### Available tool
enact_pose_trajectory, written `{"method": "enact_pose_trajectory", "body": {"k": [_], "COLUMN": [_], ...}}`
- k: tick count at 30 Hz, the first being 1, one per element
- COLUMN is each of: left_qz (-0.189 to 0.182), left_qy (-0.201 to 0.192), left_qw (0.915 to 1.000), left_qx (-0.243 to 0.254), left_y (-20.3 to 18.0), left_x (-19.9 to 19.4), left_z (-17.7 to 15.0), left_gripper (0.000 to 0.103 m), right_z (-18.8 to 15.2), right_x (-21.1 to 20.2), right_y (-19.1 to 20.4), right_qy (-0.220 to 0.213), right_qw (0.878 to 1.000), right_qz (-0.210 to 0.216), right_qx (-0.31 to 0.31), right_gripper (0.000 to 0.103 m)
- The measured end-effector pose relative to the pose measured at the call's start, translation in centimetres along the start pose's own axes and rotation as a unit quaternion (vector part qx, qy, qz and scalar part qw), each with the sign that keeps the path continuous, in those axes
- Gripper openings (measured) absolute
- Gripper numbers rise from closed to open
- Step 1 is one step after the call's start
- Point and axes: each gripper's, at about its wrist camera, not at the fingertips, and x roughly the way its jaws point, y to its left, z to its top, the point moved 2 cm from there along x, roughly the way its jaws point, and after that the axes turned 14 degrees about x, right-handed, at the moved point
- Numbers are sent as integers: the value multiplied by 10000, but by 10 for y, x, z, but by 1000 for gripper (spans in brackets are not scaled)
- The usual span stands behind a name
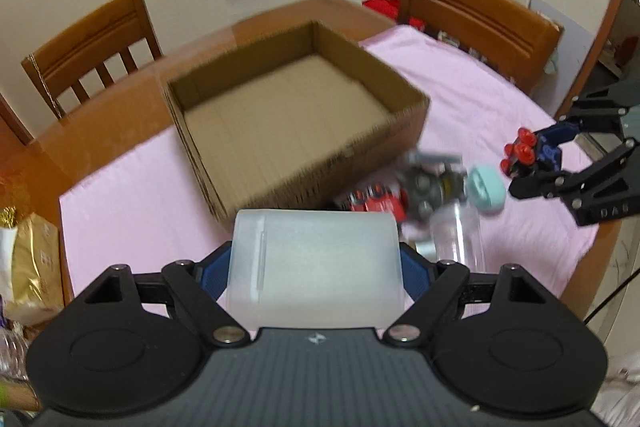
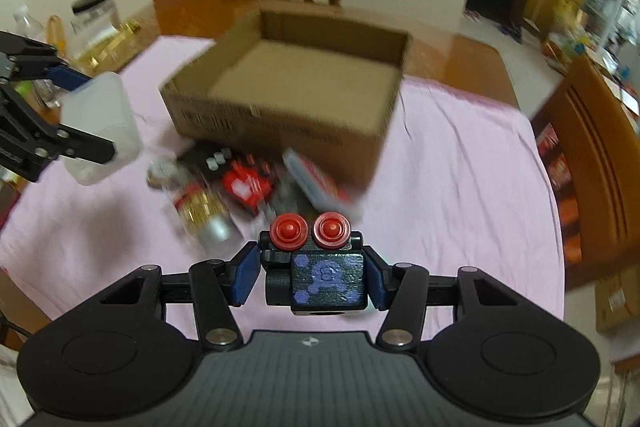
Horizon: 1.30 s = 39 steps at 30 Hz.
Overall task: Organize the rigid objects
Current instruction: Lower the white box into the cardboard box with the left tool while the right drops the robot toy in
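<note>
My left gripper [image 1: 314, 269] is shut on a frosted white plastic box [image 1: 314, 267], held above the pink cloth in front of the open cardboard box [image 1: 296, 115]; it also shows in the right wrist view [image 2: 100, 127]. My right gripper [image 2: 312, 279] is shut on a black toy block with red knobs [image 2: 316, 267] and a purple skull print, also seen in the left wrist view [image 1: 532, 151]. The cardboard box [image 2: 296, 95] looks empty. A blurred pile lies before it: a red toy [image 1: 374, 205], a grey toy [image 1: 432, 183], a teal case [image 1: 486, 189], a clear bottle [image 1: 458, 239].
A pink cloth [image 1: 480, 99] covers the round wooden table. Wooden chairs [image 1: 92, 51] stand at the far side and right [image 2: 596, 147]. Jars and bottles [image 2: 94, 15] crowd the table's left edge. A gold bag [image 1: 32, 259] sits at the left.
</note>
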Motion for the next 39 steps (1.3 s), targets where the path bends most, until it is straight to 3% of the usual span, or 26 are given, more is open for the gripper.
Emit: {"method": "enact_pose_trajectory", "body": {"k": [8, 20, 33, 36, 39], "left_qz": [315, 618, 819, 1022, 1131], "left_qy": [-178, -310, -6, -29, -198], "left_qw": [9993, 9974, 9938, 9910, 9884], "left_qx": [-112, -180, -757, -862, -995], "left_y": [25, 59, 100, 109, 117], "left_x": [13, 56, 137, 150, 152], "left_z": [37, 86, 107, 111, 113], "left_gripper": [82, 82, 82, 83, 96], "right_z": [52, 105, 133, 135, 137], "right_x": [4, 28, 47, 51, 55], "right_y": [12, 16, 17, 16, 14], "right_qy": [-259, -379, -457, -442, -426], "right_qw": [9983, 9977, 9979, 9982, 9985], "right_qz": [379, 304, 282, 216, 172], "right_qx": [-354, -473, -364, -341, -301], "right_gripper": [59, 59, 59, 59, 59]}}
